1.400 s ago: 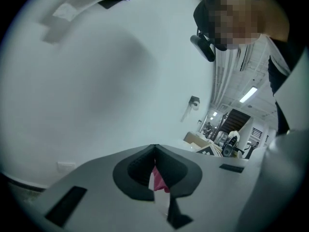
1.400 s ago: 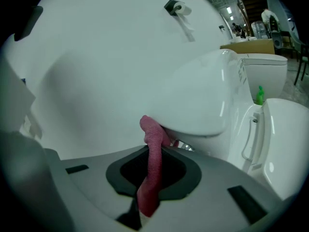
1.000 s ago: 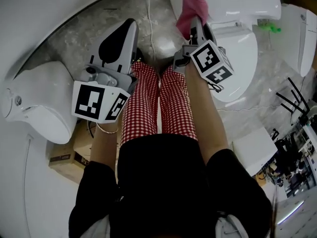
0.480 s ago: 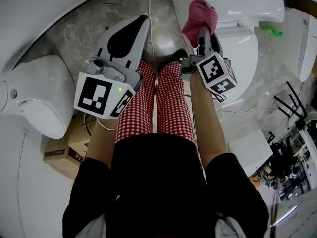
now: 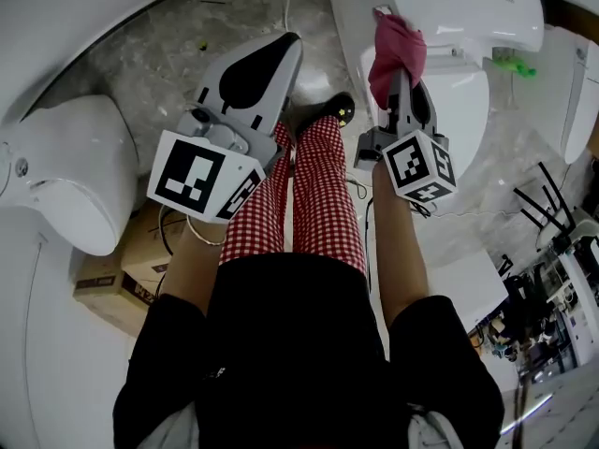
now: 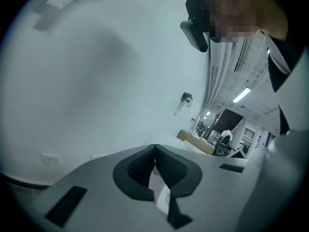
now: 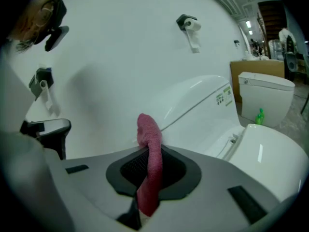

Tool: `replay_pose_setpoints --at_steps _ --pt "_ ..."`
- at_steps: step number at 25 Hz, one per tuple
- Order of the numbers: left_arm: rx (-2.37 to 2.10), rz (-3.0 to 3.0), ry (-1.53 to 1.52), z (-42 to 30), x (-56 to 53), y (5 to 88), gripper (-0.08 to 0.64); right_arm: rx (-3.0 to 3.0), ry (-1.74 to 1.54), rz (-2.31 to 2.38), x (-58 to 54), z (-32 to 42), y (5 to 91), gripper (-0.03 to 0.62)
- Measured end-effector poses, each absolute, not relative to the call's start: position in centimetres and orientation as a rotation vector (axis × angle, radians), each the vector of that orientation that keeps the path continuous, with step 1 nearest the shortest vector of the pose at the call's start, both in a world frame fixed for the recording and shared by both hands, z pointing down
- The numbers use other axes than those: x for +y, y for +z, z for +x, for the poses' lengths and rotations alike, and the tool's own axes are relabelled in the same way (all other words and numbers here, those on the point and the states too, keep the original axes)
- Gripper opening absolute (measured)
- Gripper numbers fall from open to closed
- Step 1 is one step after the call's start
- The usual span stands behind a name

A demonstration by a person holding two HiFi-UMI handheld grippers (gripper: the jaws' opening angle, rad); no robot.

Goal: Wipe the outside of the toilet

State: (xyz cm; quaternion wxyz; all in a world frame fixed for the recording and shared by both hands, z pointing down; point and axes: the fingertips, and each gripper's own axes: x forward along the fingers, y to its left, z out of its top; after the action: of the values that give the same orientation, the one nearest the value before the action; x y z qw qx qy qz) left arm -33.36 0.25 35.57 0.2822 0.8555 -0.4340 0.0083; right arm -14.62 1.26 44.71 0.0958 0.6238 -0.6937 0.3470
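Observation:
A white toilet (image 5: 440, 26) stands at the top right of the head view, tank (image 7: 193, 110) at the back, closed lid (image 7: 263, 153) in front. My right gripper (image 5: 401, 75) is shut on a pink cloth (image 5: 395, 45), which it holds up against the toilet beside the lid's rear. In the right gripper view the cloth (image 7: 150, 168) sticks up between the jaws, with the tank just beyond. My left gripper (image 5: 281, 50) hangs over the marble floor left of the toilet, shut and holding nothing; its view shows the pads (image 6: 145, 170) meeting at their tips, with only a white wall ahead.
Another white toilet (image 5: 70, 181) stands at the left, with a cardboard box (image 5: 117, 283) beside it. A third toilet (image 7: 263, 93) with a green item (image 5: 510, 57) near it stands to the right. Toilet roll holders (image 7: 190, 25) hang on the wall. The person's red-checked legs (image 5: 318, 199) fill the middle.
Both grippers have moved forward and to the right. The right one has carried the pink cloth further along the toilet toward the lid's rear. The left gripper has stayed shut.

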Motion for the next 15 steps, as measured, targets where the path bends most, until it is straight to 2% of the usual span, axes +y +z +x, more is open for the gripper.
replay_pose_setpoints --at_steps 4,15 --pt "-1.175 2.284 0.021 -33.9 0.4 35.7 0.009 -2.214 0.900 1.660 1.7 -19.0 42.6 0.055" --pt "-1.237 2.256 0.060 -36.8 0.9 36.8 0.009 -2.338 0.980 1.491 -2.9 -28.0 44.4 0.055"
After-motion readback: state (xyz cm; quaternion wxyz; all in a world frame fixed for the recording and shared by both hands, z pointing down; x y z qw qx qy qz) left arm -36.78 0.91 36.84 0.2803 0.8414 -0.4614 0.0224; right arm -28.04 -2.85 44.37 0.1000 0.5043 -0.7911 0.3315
